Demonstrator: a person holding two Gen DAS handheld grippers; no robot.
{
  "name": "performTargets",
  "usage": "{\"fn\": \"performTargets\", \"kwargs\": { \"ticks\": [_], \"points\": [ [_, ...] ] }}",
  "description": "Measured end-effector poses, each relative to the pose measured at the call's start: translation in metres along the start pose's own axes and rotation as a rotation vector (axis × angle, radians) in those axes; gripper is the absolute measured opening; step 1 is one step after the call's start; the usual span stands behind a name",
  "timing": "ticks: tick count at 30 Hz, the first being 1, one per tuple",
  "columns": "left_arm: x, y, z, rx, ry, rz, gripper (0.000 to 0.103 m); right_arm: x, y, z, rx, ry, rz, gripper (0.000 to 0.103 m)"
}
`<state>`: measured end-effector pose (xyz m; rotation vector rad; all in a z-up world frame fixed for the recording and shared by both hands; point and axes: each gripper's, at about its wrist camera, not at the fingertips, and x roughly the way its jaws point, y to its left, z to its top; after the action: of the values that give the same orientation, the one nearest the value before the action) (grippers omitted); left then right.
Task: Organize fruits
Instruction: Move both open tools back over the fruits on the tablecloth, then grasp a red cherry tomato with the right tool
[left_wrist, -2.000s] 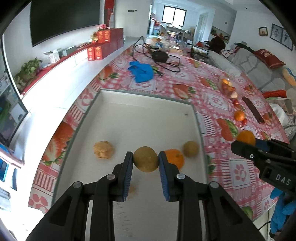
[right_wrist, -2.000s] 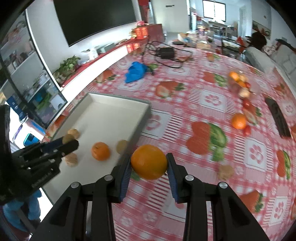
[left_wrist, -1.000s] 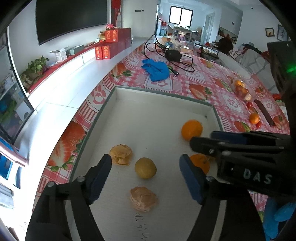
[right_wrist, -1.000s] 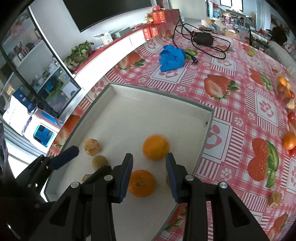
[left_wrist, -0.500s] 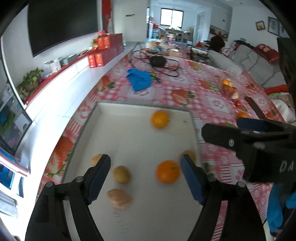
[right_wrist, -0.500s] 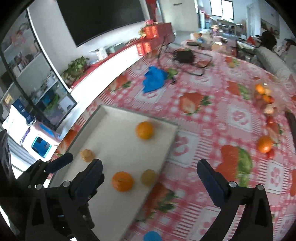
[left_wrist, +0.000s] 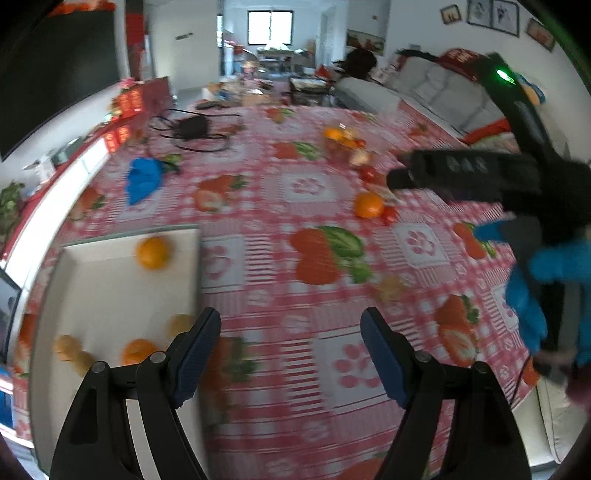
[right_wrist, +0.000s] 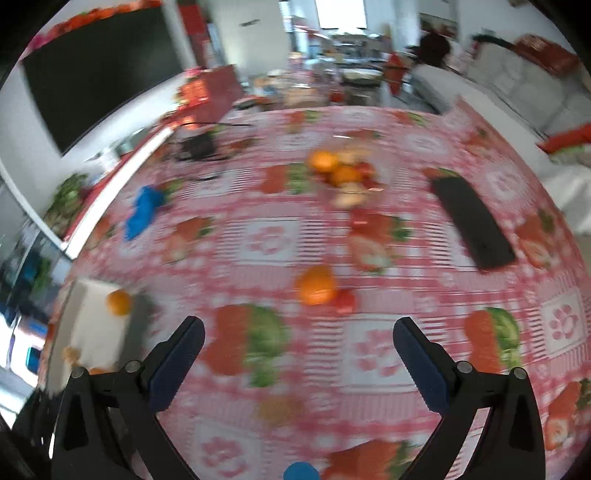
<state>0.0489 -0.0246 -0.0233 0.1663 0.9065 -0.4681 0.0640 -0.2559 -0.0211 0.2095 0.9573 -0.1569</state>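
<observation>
My left gripper hangs open and empty over the checked tablecloth, just right of the white tray. One orange lies at the tray's far end, and another orange and brownish fruits lie at its near end. My right gripper is wide open and empty above the cloth. Ahead of it lie a loose orange and a small red fruit, and a brownish fruit lies below its fingers. The tray sits far left in this view.
A heap of fruit lies further back. A flat black object is to the right, with a blue cloth and a black cable bundle at the far left. A blue-gloved hand holds the right gripper's housing.
The right jaws opened wide and left an orange in the tray, where it rolled to the far end. Both grippers swung right, away from the tray and over the tablecloth.
</observation>
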Motion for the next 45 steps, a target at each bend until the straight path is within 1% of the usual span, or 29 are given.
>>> {"fn": "performTargets", "kwargs": {
  "ticks": [3, 7, 13, 16, 17, 18, 19, 21, 26, 28, 30, 31, 32, 33, 34, 37, 40, 42, 45],
  "points": [
    [0.012, -0.013, -0.002, 0.012, 0.019, -0.009, 0.081, 0.015, -0.021, 0.012, 0.007, 0.007, -0.05, 0.103],
    [0.021, -0.016, -0.003, 0.007, 0.026, -0.002, 0.081, 0.043, -0.041, 0.024, 0.018, 0.027, -0.074, 0.103],
    [0.031, -0.003, 0.0, -0.05, 0.038, 0.016, 0.081, 0.079, -0.037, 0.047, -0.027, 0.002, -0.092, 0.103],
    [0.036, -0.002, 0.0, -0.06, 0.05, 0.015, 0.081, 0.094, -0.033, 0.053, -0.036, 0.0, -0.088, 0.102],
    [0.037, -0.003, -0.001, -0.057, 0.051, 0.015, 0.081, 0.098, -0.031, 0.054, -0.04, 0.0, -0.087, 0.1],
    [0.038, -0.004, -0.002, -0.052, 0.051, 0.019, 0.081, 0.104, -0.029, 0.056, -0.046, 0.003, -0.083, 0.089],
    [0.039, -0.005, -0.002, -0.05, 0.052, 0.02, 0.081, 0.109, -0.028, 0.057, -0.049, 0.011, -0.081, 0.08],
    [0.041, -0.006, -0.004, -0.044, 0.056, 0.022, 0.081, 0.117, -0.029, 0.059, -0.043, 0.019, -0.076, 0.079],
    [0.044, -0.009, -0.005, -0.041, 0.066, 0.021, 0.081, 0.127, -0.03, 0.062, -0.039, 0.005, -0.074, 0.079],
    [0.046, -0.01, -0.005, -0.038, 0.07, 0.019, 0.081, 0.129, -0.029, 0.064, -0.052, -0.006, -0.083, 0.065],
    [0.046, -0.013, -0.004, -0.031, 0.069, 0.018, 0.081, 0.13, -0.03, 0.065, -0.055, -0.013, -0.081, 0.064],
    [0.047, -0.015, -0.003, -0.025, 0.067, 0.015, 0.081, 0.13, -0.03, 0.065, -0.055, -0.016, -0.079, 0.052],
    [0.048, -0.016, -0.002, -0.019, 0.067, 0.01, 0.081, 0.129, -0.03, 0.065, -0.06, -0.022, -0.087, 0.045],
    [0.049, -0.019, -0.002, -0.012, 0.069, 0.0, 0.081, 0.129, -0.03, 0.065, -0.064, -0.025, -0.09, 0.034],
    [0.05, -0.023, -0.001, -0.001, 0.074, -0.014, 0.081, 0.129, -0.031, 0.065, -0.062, -0.025, -0.086, 0.029],
    [0.051, -0.034, 0.001, 0.027, 0.068, -0.037, 0.081, 0.122, -0.037, 0.062, -0.051, -0.034, -0.069, 0.028],
    [0.055, -0.046, 0.004, 0.052, 0.071, -0.066, 0.081, 0.11, -0.047, 0.053, -0.035, -0.03, -0.051, 0.028],
    [0.061, -0.056, 0.006, 0.071, 0.075, -0.079, 0.081, 0.097, -0.055, 0.04, -0.035, -0.026, -0.043, 0.028],
    [0.071, -0.07, 0.009, 0.094, 0.074, -0.08, 0.081, 0.075, -0.068, 0.019, -0.029, -0.025, -0.037, 0.028]
  ]
}}
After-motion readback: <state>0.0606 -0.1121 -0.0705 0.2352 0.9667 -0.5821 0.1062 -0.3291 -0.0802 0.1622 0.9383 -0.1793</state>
